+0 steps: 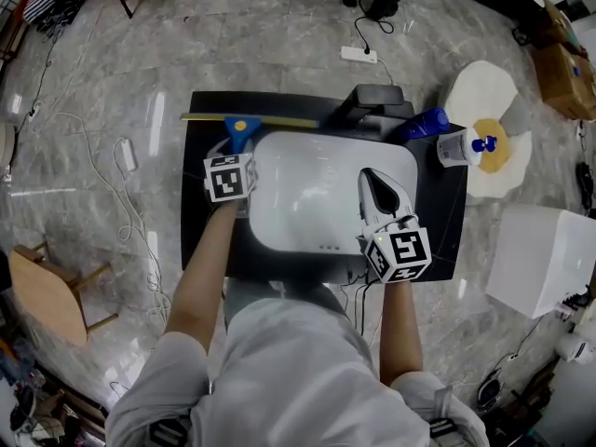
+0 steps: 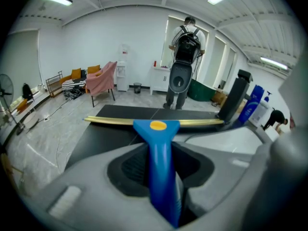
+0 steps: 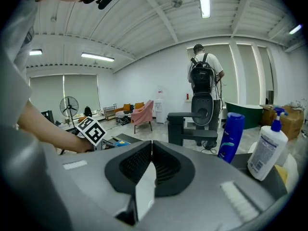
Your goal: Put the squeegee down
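Observation:
The squeegee [image 1: 240,130] has a blue handle and a long yellow blade. Its blade runs along the far left part of the black table [image 1: 209,240], behind the white sink basin [image 1: 307,203]. Whether the blade touches the table I cannot tell. My left gripper [image 1: 237,152] is shut on the handle. In the left gripper view the squeegee [image 2: 159,143] sticks out forward between the jaws of the left gripper [image 2: 161,177]. My right gripper [image 1: 377,189] hovers over the right side of the basin, shut with nothing in it. In its own view the right gripper [image 3: 151,150] has its pads together.
A black faucet [image 1: 372,101] stands behind the basin. A blue bottle [image 1: 424,124] and a white pump bottle [image 1: 456,147] stand at the table's far right. A white box [image 1: 540,259] sits right of the table, a wooden chair [image 1: 47,296] left. A person with a backpack [image 2: 185,57] stands beyond the table.

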`<state>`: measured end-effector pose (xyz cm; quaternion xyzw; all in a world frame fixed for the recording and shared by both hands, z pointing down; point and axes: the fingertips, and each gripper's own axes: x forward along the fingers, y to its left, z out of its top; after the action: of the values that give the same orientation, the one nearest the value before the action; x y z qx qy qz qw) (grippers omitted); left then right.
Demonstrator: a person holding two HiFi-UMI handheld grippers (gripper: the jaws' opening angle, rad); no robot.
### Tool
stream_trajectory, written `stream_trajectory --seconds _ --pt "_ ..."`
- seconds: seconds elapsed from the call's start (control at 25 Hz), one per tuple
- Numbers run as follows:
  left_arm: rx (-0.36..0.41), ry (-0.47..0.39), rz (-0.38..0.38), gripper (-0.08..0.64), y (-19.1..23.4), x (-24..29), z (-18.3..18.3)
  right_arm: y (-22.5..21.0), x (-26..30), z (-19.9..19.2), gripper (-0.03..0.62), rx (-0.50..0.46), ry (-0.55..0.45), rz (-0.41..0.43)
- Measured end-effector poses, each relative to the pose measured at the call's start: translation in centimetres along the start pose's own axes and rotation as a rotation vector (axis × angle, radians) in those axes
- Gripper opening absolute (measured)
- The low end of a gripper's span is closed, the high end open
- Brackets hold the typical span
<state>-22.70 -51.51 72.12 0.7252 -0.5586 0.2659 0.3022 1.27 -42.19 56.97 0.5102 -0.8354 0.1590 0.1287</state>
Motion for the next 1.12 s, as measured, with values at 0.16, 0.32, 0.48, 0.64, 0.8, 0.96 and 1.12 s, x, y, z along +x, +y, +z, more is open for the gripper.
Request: stream_trajectory --seconds 0.16,0.32,0.48,0.64,0.8,0.96,1.12 --pt "-0.009 0.009 0.006 0.135 0.0 0.7 -0.1 -0.6 -0.1 -0.5 0.009 0.007 0.007 -0.007" --pt "-0.004 0.009 0.008 0.137 0.0 0.9 0.0 -0.4 0.0 -0.6 0.009 0.007 0.006 -0.002" --pt "-0.003 0.013 -0.004 0.161 -0.3 0.9 0.0 -0.3 0.2 -0.6 0.009 0.001 0.012 0.0" --pt "0.01 0.011 -0.019 0.184 -0.5 0.5 0.1 0.0 0.0 -0.2 0.009 0.003 0.008 0.001" --pt "0.031 -0.014 -0.024 0.209 -0.7 -0.2 0.3 0.4 -0.3 -0.1 0.009 0.003 0.001 0.0" --pt "0.041 -0.039 -0.019 0.215 -0.5 -1.5 0.7 0.9 -0.6 0.1 0.009 0.001 -0.007 -0.002" --pt "0.049 -0.072 -0.022 0.212 -0.4 -3.4 1.3 1.5 -1.3 0.7 0.009 -0.011 -0.015 -0.014"
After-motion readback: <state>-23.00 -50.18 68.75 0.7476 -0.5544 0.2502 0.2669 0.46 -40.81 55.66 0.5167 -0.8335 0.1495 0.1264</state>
